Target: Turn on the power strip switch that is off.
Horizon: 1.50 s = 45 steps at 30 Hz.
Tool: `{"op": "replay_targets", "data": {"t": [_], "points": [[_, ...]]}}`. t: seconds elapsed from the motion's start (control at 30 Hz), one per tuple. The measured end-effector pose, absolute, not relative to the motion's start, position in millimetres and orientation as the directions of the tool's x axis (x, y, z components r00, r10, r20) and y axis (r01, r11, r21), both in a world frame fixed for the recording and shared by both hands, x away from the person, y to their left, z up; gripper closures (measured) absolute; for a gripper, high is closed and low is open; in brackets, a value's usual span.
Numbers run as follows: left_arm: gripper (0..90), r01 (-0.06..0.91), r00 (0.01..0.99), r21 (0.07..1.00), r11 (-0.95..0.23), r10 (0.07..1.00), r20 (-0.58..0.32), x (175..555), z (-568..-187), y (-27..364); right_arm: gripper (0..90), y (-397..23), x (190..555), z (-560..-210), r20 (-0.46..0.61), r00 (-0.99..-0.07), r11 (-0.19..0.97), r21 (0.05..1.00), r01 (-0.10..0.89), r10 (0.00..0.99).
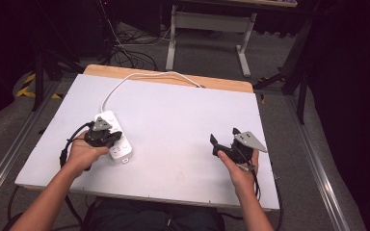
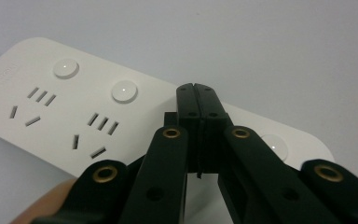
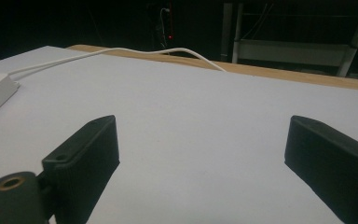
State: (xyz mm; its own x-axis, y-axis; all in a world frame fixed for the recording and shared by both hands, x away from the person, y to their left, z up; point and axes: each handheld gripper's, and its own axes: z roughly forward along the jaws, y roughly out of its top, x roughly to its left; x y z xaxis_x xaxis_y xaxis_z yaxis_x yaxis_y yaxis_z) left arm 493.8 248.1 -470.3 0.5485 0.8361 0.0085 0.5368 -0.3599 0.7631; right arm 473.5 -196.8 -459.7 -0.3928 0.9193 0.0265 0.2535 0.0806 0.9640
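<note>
**Left tool closed over the power strip, right tool spread apart**

The desk (image 1: 173,120) is a flat, matte white board with a bare wooden strip along its far edge; beyond it stands the white metal frame (image 1: 207,29) of another table, with dark cables on the grey floor. Nothing lies between the two hands.

The power strip (image 1: 118,144) is a smooth white plastic bar with rounded corners, round push buttons (image 2: 124,90) and slotted sockets on its top. It lies flat at the left side of the desk, its long axis running from the near edge away toward the far left, and its white cord (image 1: 139,77) curves off the far end toward the wooden strip.

The left tool (image 2: 196,88) is pressed together with nothing between its tips, poised right over the strip's top; actual contact cannot be told. The right tool (image 3: 205,154) stands spread wide above bare desk, well apart from the strip.
</note>
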Motion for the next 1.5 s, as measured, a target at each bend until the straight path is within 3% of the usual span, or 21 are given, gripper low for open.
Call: {"op": "replay_targets", "data": {"t": [1.5], "points": [[90.0, 0.537, 0.552, 0.761, -0.364, 0.834, 0.010, 494.3, -469.6, 248.8, 10.3, -196.2, 474.6, -460.3, 0.025, -0.394, 0.083, 0.963, 0.255, 0.919]]}}
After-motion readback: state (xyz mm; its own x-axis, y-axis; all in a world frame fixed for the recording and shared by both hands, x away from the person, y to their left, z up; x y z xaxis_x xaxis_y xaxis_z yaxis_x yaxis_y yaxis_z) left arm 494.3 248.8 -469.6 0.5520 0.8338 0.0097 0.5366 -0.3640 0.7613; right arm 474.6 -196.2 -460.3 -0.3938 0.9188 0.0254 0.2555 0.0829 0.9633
